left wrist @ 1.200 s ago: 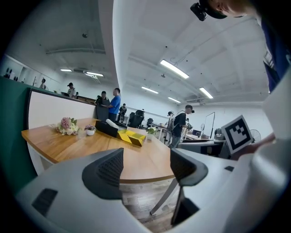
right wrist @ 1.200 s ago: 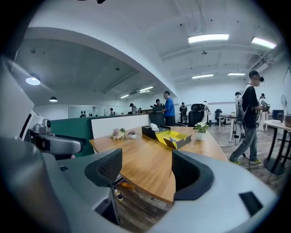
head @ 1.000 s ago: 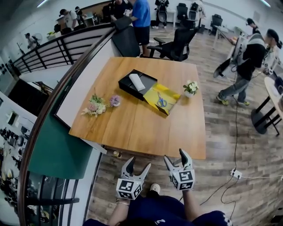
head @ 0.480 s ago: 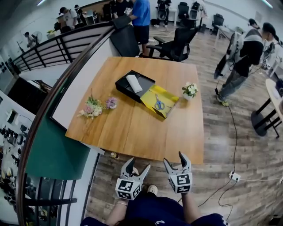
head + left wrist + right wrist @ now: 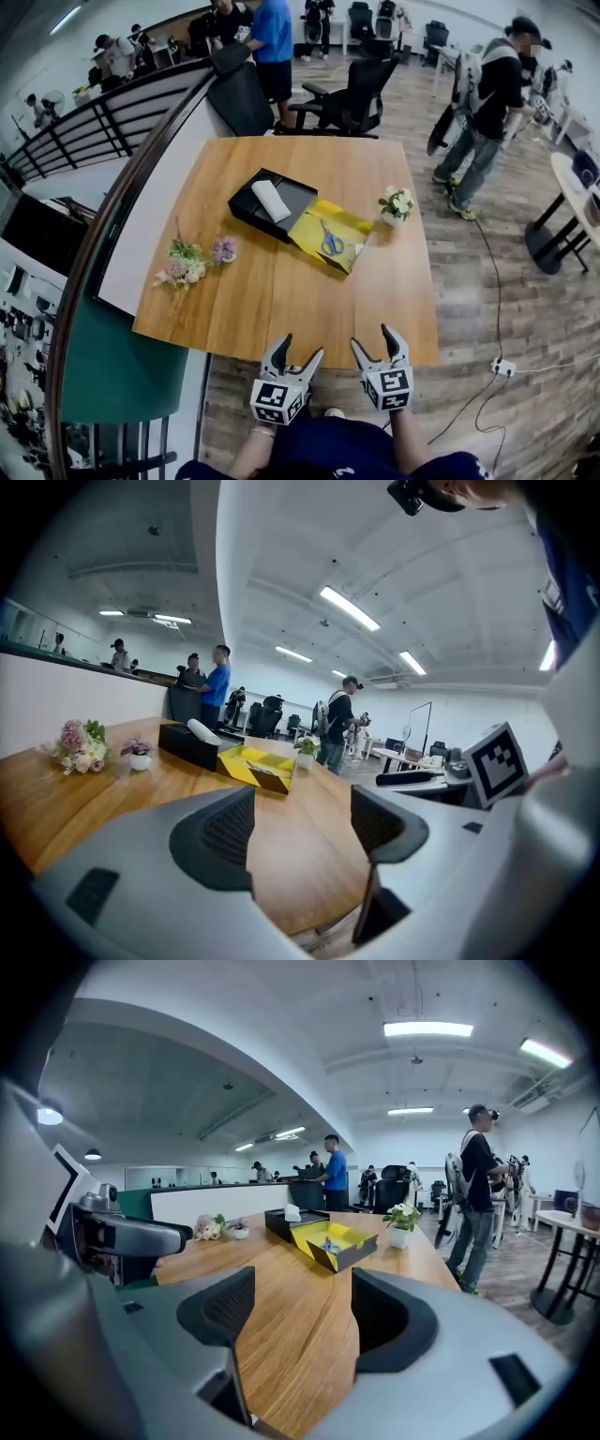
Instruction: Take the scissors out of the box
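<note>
Blue-handled scissors (image 5: 331,241) lie inside an open yellow box (image 5: 317,222) near the middle of the wooden table (image 5: 281,291). In the right gripper view the scissors (image 5: 329,1233) show as a blue spot in the yellow box (image 5: 342,1241); the left gripper view shows the yellow box (image 5: 251,761) edge-on, scissors hidden. Both grippers hover off the table's near edge, well short of the box. My left gripper (image 5: 300,351) is open and empty. My right gripper (image 5: 374,341) is open and empty too.
A black box (image 5: 262,211) with a white roll (image 5: 271,200) adjoins the yellow one. A small white-flower pot (image 5: 397,204) stands right of the boxes; a bouquet (image 5: 178,263) and a little purple flower pot (image 5: 223,250) sit left. Office chairs and people are beyond the table.
The view has drawn closer to the table, so its near edge now lies just ahead of both grippers. The grippers stay open. A person at the right walked farther back.
</note>
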`<action>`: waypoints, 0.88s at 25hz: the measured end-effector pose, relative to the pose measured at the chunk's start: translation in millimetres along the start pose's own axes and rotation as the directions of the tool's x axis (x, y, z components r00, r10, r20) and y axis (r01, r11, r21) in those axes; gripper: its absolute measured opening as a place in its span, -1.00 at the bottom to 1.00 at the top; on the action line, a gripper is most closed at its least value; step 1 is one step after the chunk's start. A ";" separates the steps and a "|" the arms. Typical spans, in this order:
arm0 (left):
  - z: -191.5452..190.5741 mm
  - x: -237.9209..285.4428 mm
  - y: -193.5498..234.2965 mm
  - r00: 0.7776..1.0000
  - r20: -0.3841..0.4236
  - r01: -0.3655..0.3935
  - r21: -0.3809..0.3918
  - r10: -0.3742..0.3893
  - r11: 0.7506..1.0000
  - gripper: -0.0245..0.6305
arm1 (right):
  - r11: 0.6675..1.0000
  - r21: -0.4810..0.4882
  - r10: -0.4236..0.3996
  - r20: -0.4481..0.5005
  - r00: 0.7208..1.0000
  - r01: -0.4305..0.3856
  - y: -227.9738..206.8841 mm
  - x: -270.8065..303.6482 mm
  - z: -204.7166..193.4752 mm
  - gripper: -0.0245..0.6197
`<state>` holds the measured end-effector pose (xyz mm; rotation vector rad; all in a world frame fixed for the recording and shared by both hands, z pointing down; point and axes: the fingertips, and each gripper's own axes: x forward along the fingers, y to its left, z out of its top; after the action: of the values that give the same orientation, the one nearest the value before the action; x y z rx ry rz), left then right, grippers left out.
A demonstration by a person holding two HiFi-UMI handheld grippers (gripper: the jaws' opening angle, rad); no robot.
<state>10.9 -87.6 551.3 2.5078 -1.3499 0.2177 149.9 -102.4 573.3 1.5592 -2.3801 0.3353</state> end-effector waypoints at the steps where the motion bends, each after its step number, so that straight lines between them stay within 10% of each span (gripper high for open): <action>1: 4.0 7.0 7.5 1.000 0.002 0.006 0.000 -0.006 1.000 0.04 | 1.000 -0.001 -0.010 -0.001 1.000 0.010 -2.6 8.3 4.0 0.09; 22: 55.4 105.3 149.6 0.993 -0.022 0.116 0.042 -0.115 0.992 0.04 | 0.988 0.056 -0.147 -0.008 0.989 0.147 -12.2 156.2 64.0 0.04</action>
<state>-56.1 -266.7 553.0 2.6029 -1.2000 0.2486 95.0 -262.5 568.9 1.7458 -2.2549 0.3769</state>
